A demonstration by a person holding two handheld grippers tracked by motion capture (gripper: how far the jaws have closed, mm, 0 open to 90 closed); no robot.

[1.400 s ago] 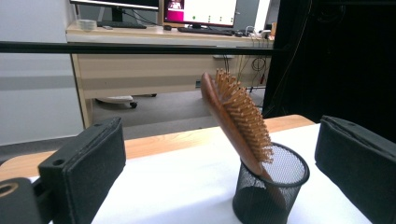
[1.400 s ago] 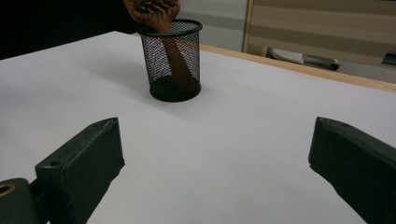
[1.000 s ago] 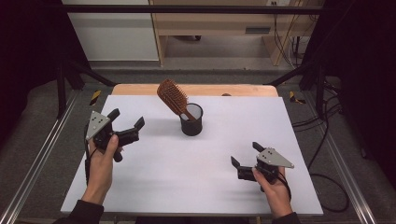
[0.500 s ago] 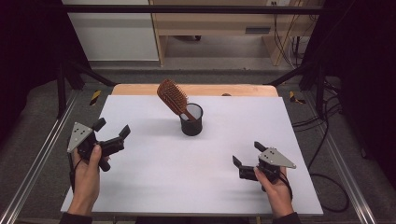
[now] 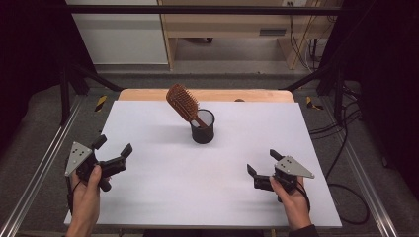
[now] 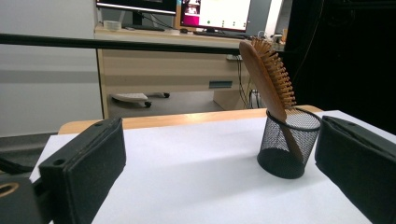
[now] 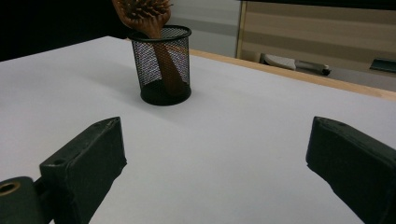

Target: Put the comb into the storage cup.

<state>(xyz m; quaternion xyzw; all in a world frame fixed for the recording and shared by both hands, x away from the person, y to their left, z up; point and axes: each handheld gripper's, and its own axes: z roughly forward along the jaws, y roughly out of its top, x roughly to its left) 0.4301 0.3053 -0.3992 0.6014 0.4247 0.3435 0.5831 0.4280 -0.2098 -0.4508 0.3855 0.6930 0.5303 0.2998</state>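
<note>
Brush head cropped above the right gripper. Wooden brush leans handle-down in mesh cup, beyond both empty, spread-jawed grippers; left gripper.

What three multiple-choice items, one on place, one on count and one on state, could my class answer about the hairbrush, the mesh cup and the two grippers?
1. Where is the wooden hairbrush?
A. flat on the table
B. handle down in the black mesh cup
C. held in a gripper

2. How many things stand in the cup?
A. one
B. two
C. three

3. How do the jaws of the left gripper and right gripper stand?
A. both shut
B. one shut on the brush
C. both open, holding nothing

Answers:
1 B, the handle goes into the cup while the head leans out above its rim.
2 A, the brush alone is inside.
3 C, each gripper view shows a wide gap between its jaws.
</note>
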